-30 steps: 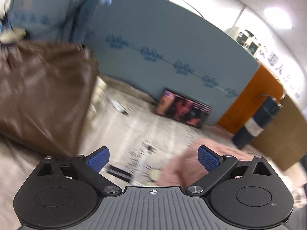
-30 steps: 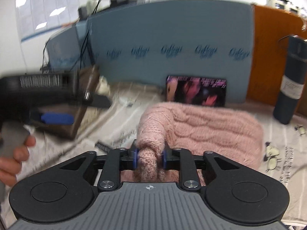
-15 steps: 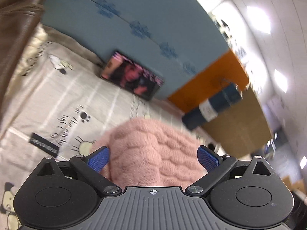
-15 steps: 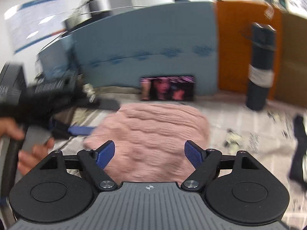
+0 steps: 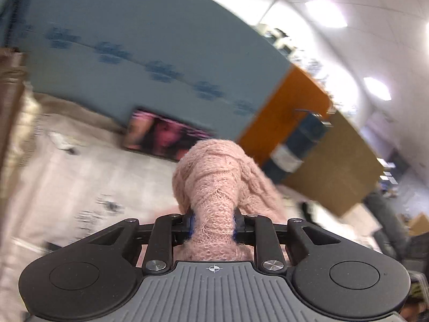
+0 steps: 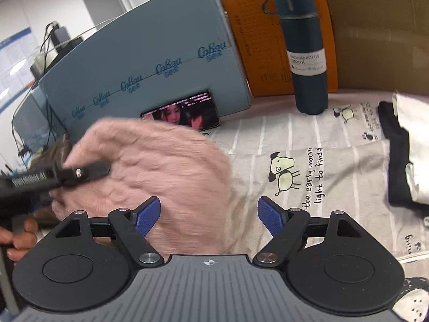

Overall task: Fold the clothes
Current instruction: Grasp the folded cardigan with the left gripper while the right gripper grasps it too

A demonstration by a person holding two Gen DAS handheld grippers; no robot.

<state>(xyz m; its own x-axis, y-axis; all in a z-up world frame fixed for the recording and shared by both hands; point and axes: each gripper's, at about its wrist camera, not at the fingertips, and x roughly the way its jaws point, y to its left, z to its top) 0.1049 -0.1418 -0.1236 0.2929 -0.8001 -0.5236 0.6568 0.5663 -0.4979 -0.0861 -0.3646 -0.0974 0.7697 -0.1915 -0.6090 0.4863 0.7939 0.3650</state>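
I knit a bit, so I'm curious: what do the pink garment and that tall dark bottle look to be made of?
The pink sweater looks like soft knitted wool or acrylic: cable ribs and a fuzzy halo of fibres show where the left gripper pinches it. The dark blue bottle is probably painted metal, matte with a smooth sheen; its paper label reads "vacuum bottle".

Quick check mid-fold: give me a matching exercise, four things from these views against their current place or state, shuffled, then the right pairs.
Things:
1. left gripper
2. right gripper
3. bottle
4. phone

States:
A. leaning against the blue board, screen lit
B. open, holding nothing
C. upright by the orange board
D. shut on the pink sweater

Pairs: 1-D, 2-B, 3-C, 4-A
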